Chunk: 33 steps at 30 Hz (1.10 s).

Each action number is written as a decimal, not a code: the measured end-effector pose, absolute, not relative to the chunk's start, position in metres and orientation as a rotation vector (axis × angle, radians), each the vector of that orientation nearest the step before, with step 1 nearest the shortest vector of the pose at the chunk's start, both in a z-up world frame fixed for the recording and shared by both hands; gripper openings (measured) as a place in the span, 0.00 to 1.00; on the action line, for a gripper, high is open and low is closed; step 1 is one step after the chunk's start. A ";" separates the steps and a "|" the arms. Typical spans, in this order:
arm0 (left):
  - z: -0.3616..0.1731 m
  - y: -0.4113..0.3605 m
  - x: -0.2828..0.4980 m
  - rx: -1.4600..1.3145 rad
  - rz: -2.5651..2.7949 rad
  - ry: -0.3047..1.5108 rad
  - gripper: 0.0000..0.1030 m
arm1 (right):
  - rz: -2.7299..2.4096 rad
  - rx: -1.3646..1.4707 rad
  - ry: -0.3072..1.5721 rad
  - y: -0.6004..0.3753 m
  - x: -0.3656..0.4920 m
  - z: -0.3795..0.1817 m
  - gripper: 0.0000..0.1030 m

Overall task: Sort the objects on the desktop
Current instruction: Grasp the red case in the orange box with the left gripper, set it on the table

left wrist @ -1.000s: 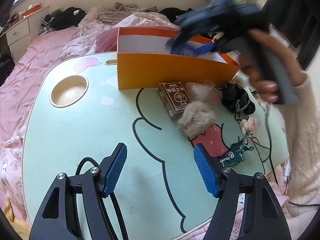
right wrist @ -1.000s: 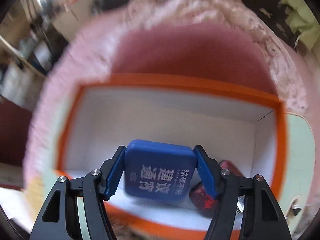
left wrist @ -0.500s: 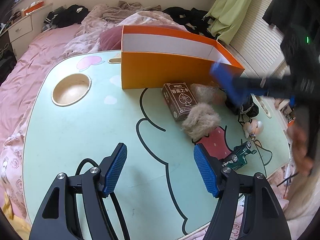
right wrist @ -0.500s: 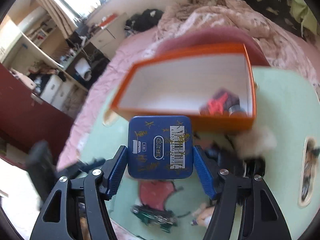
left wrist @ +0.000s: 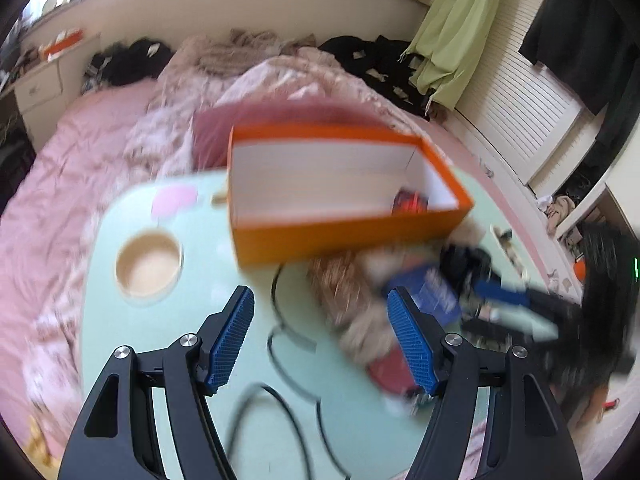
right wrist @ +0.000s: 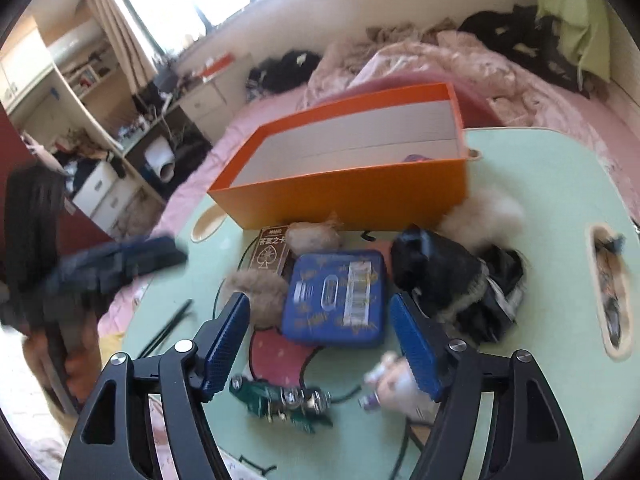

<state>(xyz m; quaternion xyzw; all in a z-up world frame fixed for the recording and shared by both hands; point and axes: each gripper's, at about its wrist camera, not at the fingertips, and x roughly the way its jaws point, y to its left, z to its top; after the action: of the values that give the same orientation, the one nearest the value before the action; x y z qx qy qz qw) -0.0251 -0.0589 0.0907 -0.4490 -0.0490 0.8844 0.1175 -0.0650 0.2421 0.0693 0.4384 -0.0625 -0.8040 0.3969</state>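
Observation:
An orange box (right wrist: 360, 188) with white inner walls stands at the back of the mint table (right wrist: 552, 184); it also shows in the left wrist view (left wrist: 352, 232), with a red item (left wrist: 412, 202) inside. A blue tin (right wrist: 336, 300) lies flat on the table between my right gripper's (right wrist: 320, 340) open jaws, apart from the pads. Around it lie a brown card box (right wrist: 272, 248), fur pom-poms (right wrist: 264, 292), a black pouch (right wrist: 452, 280), a green toy car (right wrist: 280, 400) and a small doll (right wrist: 396, 380). My left gripper (left wrist: 320, 340) is open and empty above the table.
A round cup recess (left wrist: 148, 266) sits at the table's left. A black cable (left wrist: 280, 412) runs across the front. The pink bed (left wrist: 80, 152) surrounds the table. A slot (right wrist: 608, 292) lies at the table's right edge.
My right gripper brought the blue tin back from the orange box, let it go on the table and opened. My left gripper rose and moved forward; its view is blurred.

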 end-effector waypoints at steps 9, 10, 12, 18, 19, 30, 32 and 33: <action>0.093 0.021 -0.122 -1.513 2.340 0.045 0.68 | -2.149 1.072 -0.399 0.315 -0.079 0.079 0.71; 0.089 0.032 -0.129 -1.535 2.333 0.082 0.67 | -2.154 1.072 -0.430 0.323 -0.082 0.080 0.71; 0.082 0.049 -0.145 -1.572 2.325 0.125 0.67 | -2.160 1.071 -0.467 0.335 -0.085 0.079 0.71; 0.057 0.075 -0.170 -1.625 2.258 0.099 0.64 | -2.158 1.087 -0.506 0.347 -0.090 0.075 0.71; 0.053 0.079 -0.173 -1.633 2.243 0.098 0.63 | -2.154 1.091 -0.509 0.347 -0.089 0.074 0.71; 0.025 0.071 -0.189 -1.683 2.129 -0.059 0.59 | -2.136 1.111 -0.504 0.339 -0.084 0.068 0.71; 0.023 0.061 -0.191 -1.692 2.225 0.050 0.62 | -2.137 1.110 -0.503 0.339 -0.084 0.068 0.71; 0.022 0.054 -0.191 -1.697 2.233 0.040 0.62 | -2.136 1.112 -0.505 0.339 -0.083 0.067 0.71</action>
<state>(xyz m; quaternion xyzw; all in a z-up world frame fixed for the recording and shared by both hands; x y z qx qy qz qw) -0.1909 0.0541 0.0224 -0.5966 0.0142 0.7848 0.1673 -0.0834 0.3388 0.0674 0.4259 -0.1936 -0.8182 0.3342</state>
